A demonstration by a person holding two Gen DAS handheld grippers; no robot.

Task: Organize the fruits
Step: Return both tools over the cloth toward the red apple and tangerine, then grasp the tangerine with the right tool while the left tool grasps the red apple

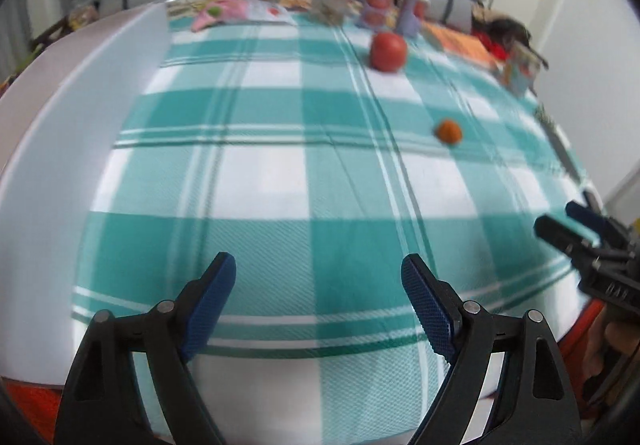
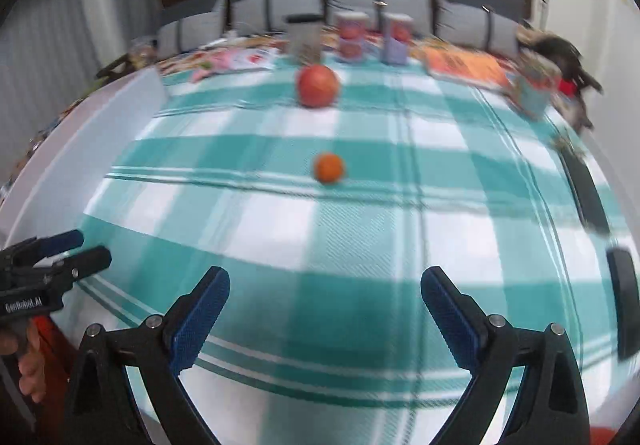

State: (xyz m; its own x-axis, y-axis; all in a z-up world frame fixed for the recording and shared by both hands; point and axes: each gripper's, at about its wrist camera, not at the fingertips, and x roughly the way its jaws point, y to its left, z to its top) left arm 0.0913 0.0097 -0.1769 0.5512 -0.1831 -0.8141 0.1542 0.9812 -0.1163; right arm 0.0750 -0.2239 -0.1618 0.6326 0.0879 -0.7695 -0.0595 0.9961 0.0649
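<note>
- The left tool (image 1: pixel 318 279) stands wide, nothing between its fingers.
- The right tool (image 2: pixel 325 291) stands wide too, empty.
- The apple (image 2: pixel 318 85) lies on the checked surface (image 2: pixel 360 245) at 12 o'clock.
- The small orange (image 2: pixel 329 167) lies nearer, apart from the apple.

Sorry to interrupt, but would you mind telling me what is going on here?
A person holds two handheld grippers over a green checked tablecloth. The left gripper and the right gripper are both open and hold nothing. A red apple and a small orange fruit lie apart on the cloth, untouched. A white tray sits at the left.
</note>
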